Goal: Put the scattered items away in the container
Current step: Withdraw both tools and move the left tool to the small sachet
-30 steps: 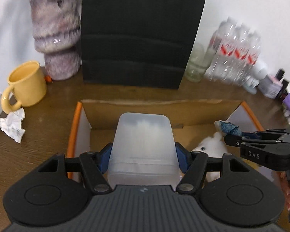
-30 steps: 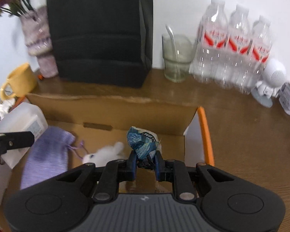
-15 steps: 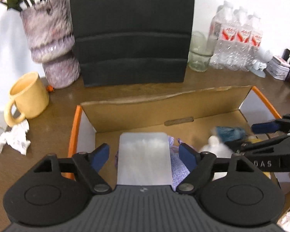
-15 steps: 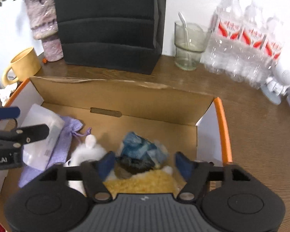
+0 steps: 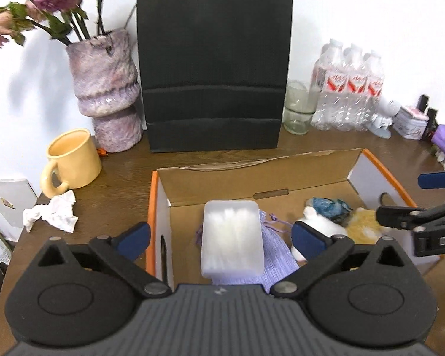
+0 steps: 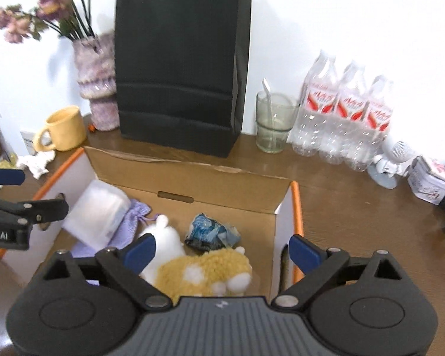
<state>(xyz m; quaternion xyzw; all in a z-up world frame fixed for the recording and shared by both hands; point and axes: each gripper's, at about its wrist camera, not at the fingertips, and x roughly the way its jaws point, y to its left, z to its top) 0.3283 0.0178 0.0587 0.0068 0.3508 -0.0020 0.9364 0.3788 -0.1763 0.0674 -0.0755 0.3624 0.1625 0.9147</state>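
An open cardboard box (image 5: pixel 252 175) (image 6: pixel 192 175) with orange-edged flaps sits on the wooden table. Inside lie a translucent plastic box of cotton swabs (image 5: pixel 233 237) (image 6: pixel 96 212) on a lilac pouch (image 5: pixel 274 246) (image 6: pixel 133 219), a white plush (image 5: pixel 320 225) (image 6: pixel 163 240), a blue crumpled wrapper (image 5: pixel 329 206) (image 6: pixel 212 231) and a yellow plush (image 5: pixel 363 225) (image 6: pixel 204 270). My left gripper (image 5: pixel 219 237) is open and empty above the swab box. My right gripper (image 6: pixel 222 249) is open and empty above the plushes.
A black paper bag (image 5: pixel 213 59) stands behind the box. A vase with dried flowers (image 5: pixel 103 89), a yellow mug (image 5: pixel 72 160) and a crumpled tissue (image 5: pixel 53 215) are at the left. A glass (image 6: pixel 273 124), water bottles (image 6: pixel 341 115) and small items are at the right.
My left gripper opened and let the swab box drop onto the lilac pouch. My right gripper opened and released the blue wrapper into the box. Both pulled back and up.
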